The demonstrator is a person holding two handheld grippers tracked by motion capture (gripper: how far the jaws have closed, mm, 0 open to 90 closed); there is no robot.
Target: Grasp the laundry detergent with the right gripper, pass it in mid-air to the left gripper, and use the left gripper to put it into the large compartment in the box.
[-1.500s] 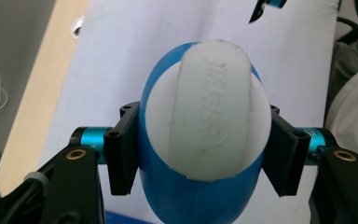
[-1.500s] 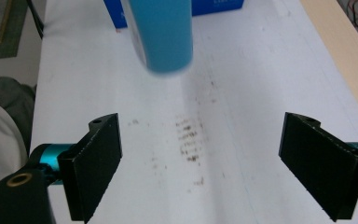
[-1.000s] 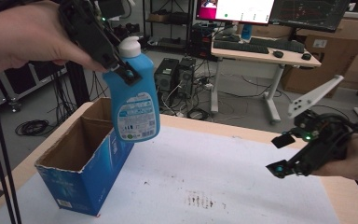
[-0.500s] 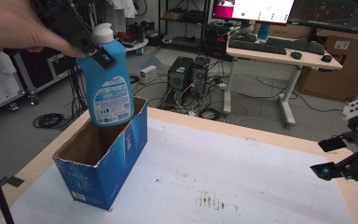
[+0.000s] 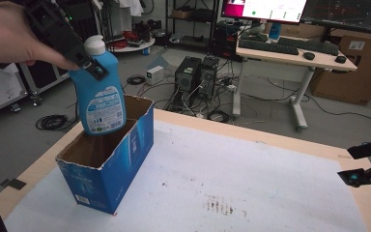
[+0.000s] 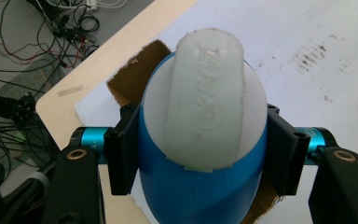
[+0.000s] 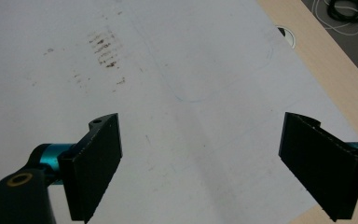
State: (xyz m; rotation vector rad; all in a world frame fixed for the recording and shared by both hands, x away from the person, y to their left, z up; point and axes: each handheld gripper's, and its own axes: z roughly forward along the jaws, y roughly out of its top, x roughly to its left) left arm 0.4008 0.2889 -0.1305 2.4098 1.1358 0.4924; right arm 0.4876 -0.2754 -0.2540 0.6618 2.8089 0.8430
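The table [image 5: 280, 193], covered with a white sheet stained with a few brown marks, carries one thing: an open blue cardboard box [image 5: 107, 164] standing near its left end, flaps torn, its inside dark and, as far as I can see, with nothing in it. Above that opening hangs the blue bottle [image 5: 100, 94] with the white cap, tilted a little, its base just dipping below the box's far rim and near the back wall. The left gripper [image 5: 77, 55] has it by the shoulders just under the cap, jaws pinching the bottle from both sides; the left gripper view shows the pads flat against the blue plastic with the box mouth directly below.

To do this lowering well, I'd say the bottle should be brought upright and nudged toward the middle of the opening first, so its base doesn't catch the ragged rim or tip the light box. Then sink it straight down until it stands on the bottom, and only then let the grip go.

The right gripper [image 5: 367, 166] waits at the table's right edge, jaws spread wide over bare sheet, holding nothing; it could steady the box wall if it shifts
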